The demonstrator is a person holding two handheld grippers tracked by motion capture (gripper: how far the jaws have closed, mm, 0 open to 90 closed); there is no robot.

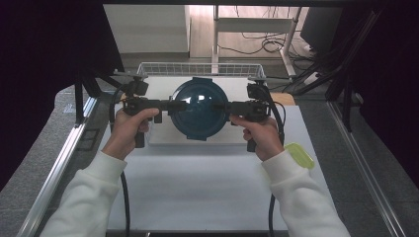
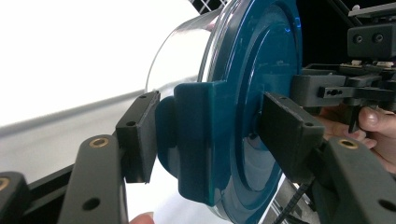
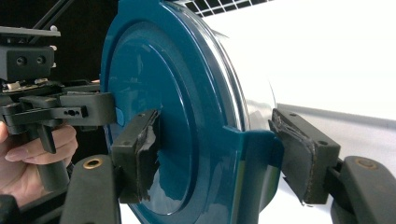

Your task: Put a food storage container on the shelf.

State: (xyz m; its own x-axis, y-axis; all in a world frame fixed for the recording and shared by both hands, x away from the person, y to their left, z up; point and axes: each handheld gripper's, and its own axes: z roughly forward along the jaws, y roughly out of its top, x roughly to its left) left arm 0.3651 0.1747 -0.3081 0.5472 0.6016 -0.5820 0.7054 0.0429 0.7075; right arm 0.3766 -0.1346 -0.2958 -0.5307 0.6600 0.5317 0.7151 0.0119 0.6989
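Gripping one teal lid (image 1: 199, 109) (round) — two grippers, left gripper (image 1: 179, 105) and right gripper (image 1: 221, 106).

Both hands (image 1: 129, 129) level, facing inward, jaws seemingly clamped partway closed.

White table (image 1: 207, 187), bare across its near half. A pale flat board (image 1: 163, 138) lies on it at centre, a wire basket (image 1: 148, 69) sits on the far edge, a yellow-green lid (image 1: 301, 155) rests on the right.
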